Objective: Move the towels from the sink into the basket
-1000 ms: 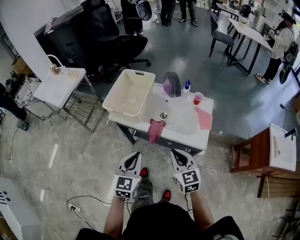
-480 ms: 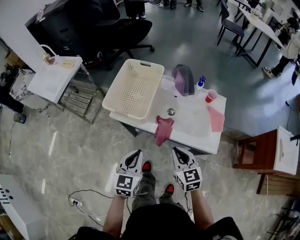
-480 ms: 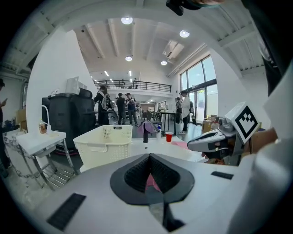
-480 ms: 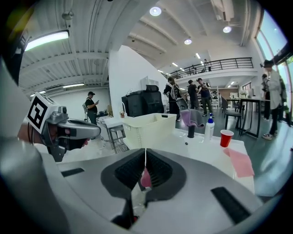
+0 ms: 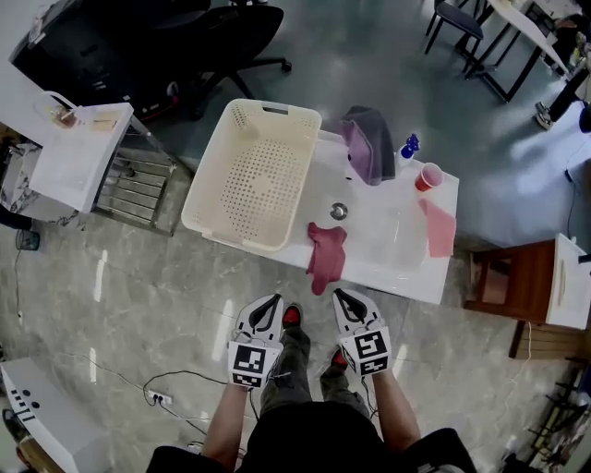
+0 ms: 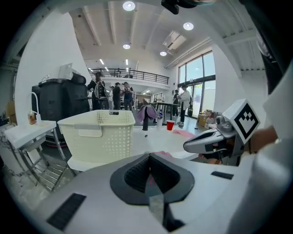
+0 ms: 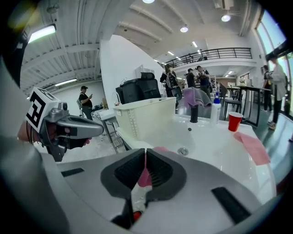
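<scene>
A cream plastic basket (image 5: pixel 254 171) stands empty on the left end of the white sink unit (image 5: pixel 392 268). A dark pink towel (image 5: pixel 326 254) hangs over the sink's front edge. A light pink towel (image 5: pixel 439 228) lies on the right side. A purple and grey towel (image 5: pixel 367 143) drapes over the faucet. My left gripper (image 5: pixel 268 305) and right gripper (image 5: pixel 343 297) are both shut and hold nothing, side by side just short of the sink front. In the right gripper view the dark pink towel (image 7: pixel 145 176) shows beyond the shut jaws; the basket (image 7: pixel 146 116) is behind it.
A red cup (image 5: pixel 428 175) and a blue-topped bottle (image 5: pixel 409 146) stand at the sink's back right. A white side table (image 5: pixel 74 152) is at the left, a wooden stool (image 5: pixel 503 282) at the right, an office chair (image 5: pixel 212 28) behind. A cable (image 5: pixel 175 393) lies on the floor.
The head view has drawn closer to the sink, so basket and towels appear larger and lower. Both grippers stay shut in front of the body.
</scene>
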Demonstrator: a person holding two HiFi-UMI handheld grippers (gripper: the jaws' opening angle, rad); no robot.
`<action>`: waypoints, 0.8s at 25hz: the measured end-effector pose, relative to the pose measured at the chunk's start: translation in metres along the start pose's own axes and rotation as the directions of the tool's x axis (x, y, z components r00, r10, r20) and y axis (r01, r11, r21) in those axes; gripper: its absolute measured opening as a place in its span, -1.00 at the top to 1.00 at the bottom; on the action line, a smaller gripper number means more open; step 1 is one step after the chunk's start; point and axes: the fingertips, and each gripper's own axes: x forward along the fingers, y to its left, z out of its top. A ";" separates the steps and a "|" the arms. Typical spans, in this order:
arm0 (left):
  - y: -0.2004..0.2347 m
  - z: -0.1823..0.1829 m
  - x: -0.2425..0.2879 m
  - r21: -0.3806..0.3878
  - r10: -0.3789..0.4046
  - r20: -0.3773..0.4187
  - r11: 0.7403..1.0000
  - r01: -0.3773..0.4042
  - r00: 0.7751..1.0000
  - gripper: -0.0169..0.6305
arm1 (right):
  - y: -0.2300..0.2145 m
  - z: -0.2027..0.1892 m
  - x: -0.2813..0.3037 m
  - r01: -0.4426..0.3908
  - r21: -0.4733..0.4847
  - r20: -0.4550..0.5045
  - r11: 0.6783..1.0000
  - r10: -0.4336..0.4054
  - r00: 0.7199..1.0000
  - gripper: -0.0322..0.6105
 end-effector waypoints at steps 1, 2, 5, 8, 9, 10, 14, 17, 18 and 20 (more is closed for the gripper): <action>0.003 -0.002 0.004 -0.001 -0.006 -0.008 1.000 0.006 1.000 0.92 | -0.002 -0.003 0.005 0.004 0.010 -0.010 1.000 -0.004 1.000 0.80; 0.005 -0.004 0.008 -0.002 -0.011 -0.015 1.000 0.011 1.000 0.92 | -0.005 -0.006 0.009 0.009 0.019 -0.019 1.000 -0.009 1.000 0.80; 0.012 -0.008 0.018 -0.005 -0.024 -0.031 1.000 0.024 0.999 0.93 | -0.012 -0.012 0.021 0.027 0.042 -0.040 0.999 -0.025 0.999 0.80; 0.017 -0.010 0.026 -0.008 -0.034 -0.044 0.999 0.034 0.998 0.92 | -0.018 -0.016 0.030 0.043 0.064 -0.053 0.997 -0.039 0.998 0.79; 0.018 -0.010 0.028 -0.008 -0.036 -0.048 0.999 0.036 0.998 0.92 | -0.020 -0.018 0.033 0.048 0.070 -0.062 0.996 -0.044 0.997 0.79; 0.019 -0.011 0.030 -0.009 -0.039 -0.051 0.999 0.038 0.998 0.93 | -0.022 -0.020 0.037 0.048 0.076 -0.074 0.996 -0.042 0.996 0.77; 0.021 -0.013 0.036 -0.016 -0.046 -0.060 0.999 0.045 0.997 0.93 | -0.021 -0.033 0.050 0.024 0.103 -0.125 0.994 -0.011 0.992 0.29; 0.024 -0.017 0.039 -0.019 -0.048 -0.069 0.999 0.047 0.996 0.93 | -0.021 -0.038 0.057 0.029 0.096 -0.139 0.995 -0.016 0.990 0.28; 0.025 -0.018 0.039 -0.018 -0.048 -0.073 0.999 0.047 0.996 0.92 | -0.020 -0.039 0.059 0.031 0.097 -0.143 0.995 -0.017 0.990 0.28; 0.027 -0.021 0.040 -0.021 -0.049 -0.079 0.999 0.048 0.996 0.93 | -0.020 -0.043 0.062 0.038 0.100 -0.155 0.994 -0.023 0.988 0.28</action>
